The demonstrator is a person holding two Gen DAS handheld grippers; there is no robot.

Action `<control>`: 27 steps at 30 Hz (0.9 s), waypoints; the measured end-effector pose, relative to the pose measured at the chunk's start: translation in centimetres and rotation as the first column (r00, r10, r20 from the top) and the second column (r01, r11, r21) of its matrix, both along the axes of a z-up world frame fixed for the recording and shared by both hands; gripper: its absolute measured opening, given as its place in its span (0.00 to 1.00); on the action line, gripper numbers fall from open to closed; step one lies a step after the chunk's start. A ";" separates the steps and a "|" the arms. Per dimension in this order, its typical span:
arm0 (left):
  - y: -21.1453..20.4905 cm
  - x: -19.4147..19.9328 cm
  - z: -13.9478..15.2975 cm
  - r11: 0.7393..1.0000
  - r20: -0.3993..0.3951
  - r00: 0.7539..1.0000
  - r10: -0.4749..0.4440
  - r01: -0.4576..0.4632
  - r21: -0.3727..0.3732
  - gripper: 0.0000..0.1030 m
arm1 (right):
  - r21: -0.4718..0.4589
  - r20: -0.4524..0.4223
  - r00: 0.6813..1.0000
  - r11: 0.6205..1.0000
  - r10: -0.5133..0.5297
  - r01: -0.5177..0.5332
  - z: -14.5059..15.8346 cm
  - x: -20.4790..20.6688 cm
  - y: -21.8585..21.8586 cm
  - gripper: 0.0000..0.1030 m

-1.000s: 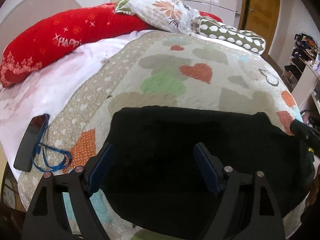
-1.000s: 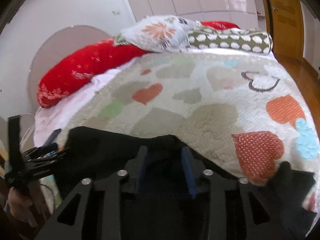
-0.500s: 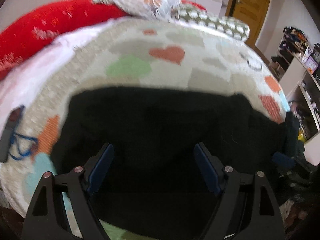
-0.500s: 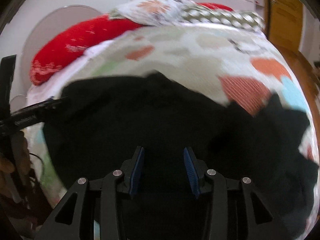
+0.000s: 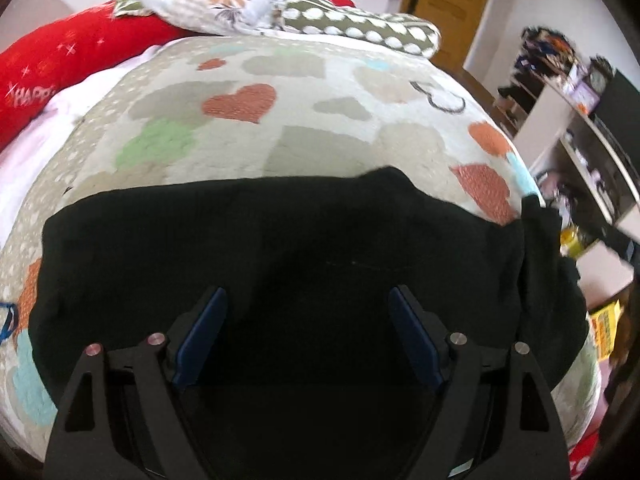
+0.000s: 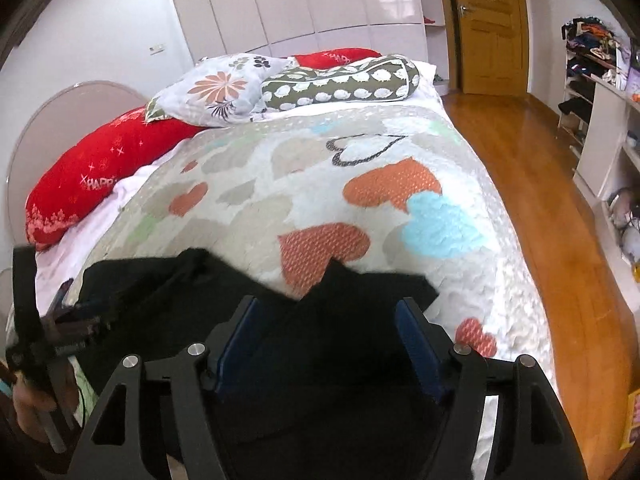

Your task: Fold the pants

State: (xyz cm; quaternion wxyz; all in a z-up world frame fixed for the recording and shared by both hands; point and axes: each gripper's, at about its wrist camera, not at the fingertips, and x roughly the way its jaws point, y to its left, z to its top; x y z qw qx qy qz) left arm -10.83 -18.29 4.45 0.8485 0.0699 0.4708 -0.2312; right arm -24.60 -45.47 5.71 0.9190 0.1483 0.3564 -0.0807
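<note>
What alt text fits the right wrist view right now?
Open right tongs hover over black pants lying on a heart-patterned quilt. Pillows sit at the bed's far end; the left tongs show at left.

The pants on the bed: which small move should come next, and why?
Probably lower the right gripper and close it on the pants' uneven right edge. Both grippers are open and hold nothing, the left gripper over flat cloth, while that edge lies in jagged points on the quilt.
</note>
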 end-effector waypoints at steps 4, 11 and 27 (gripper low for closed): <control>-0.1 -0.1 -0.1 1.000 0.005 1.000 -0.012 0.012 0.012 0.81 | -0.033 -0.088 0.993 0.997 -0.077 0.074 -1.9 1.8 -2.4 0.70; -0.1 0.3 -0.6 1.000 -0.008 1.000 0.009 -0.009 0.021 0.81 | -0.027 -0.039 0.999 0.999 0.031 -0.032 -1.3 3.6 -1.2 0.73; 0.4 0.1 -0.7 1.000 -0.018 1.000 0.003 -0.003 0.009 0.81 | -0.018 -0.056 0.995 0.997 0.079 -0.080 0.3 -7.3 -1.9 0.03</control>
